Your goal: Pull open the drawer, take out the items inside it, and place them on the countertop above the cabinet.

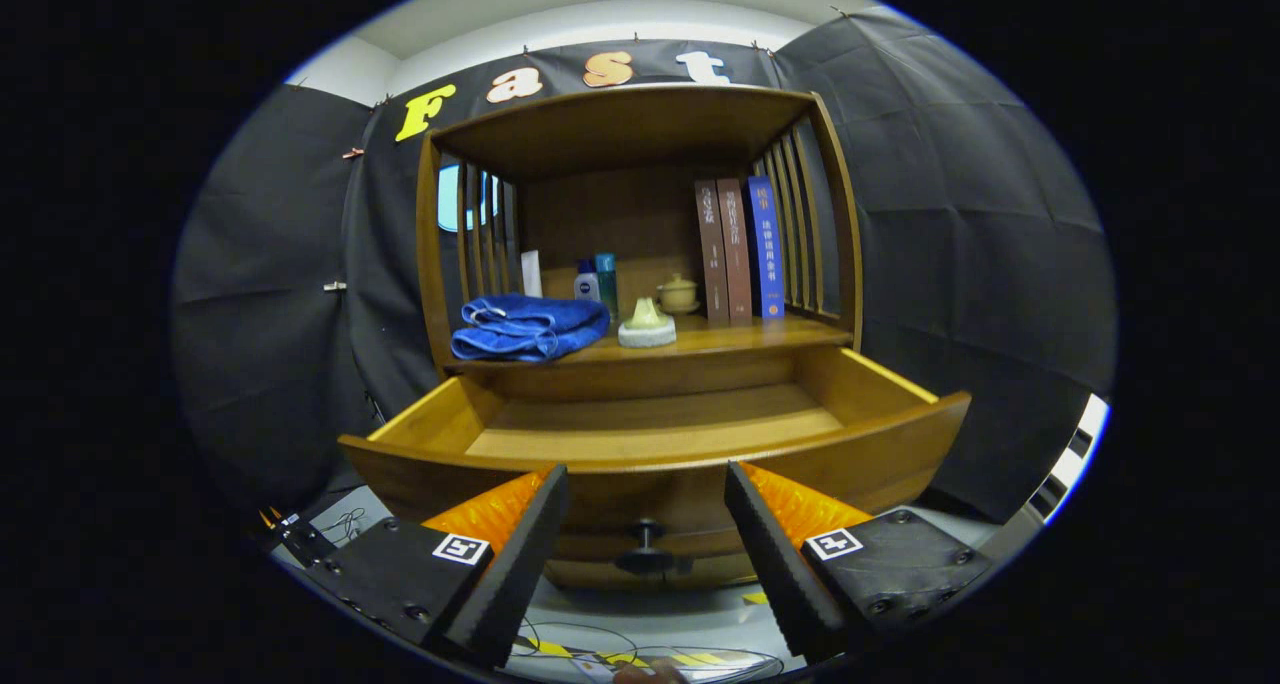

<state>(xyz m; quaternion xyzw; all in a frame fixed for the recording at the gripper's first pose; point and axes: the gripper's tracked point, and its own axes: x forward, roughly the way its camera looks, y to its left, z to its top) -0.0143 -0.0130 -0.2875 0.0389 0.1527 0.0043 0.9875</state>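
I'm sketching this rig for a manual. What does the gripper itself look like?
The gripper has two wedge-shaped fingers with ridged, saw-toothed inner faces. Each sits on a black block with screws and a small square black-and-white marker tag. The fingers are open, apart, with nothing between them.

Drawer point(655, 434) is pulled out w/ open room above its floor. Gripper point(647, 494) fingers spread wide, nothing btwn them but the knob point(646, 546) ahead. Countertop point(740, 339) crowded: towel point(525, 326) left, lid point(647, 324) mid, books point(740, 249) right, bottles point(597, 282) behind.

Camera rides low, near, facing the open drawer point(655, 434) and cabinet point(640, 224) straight-on.
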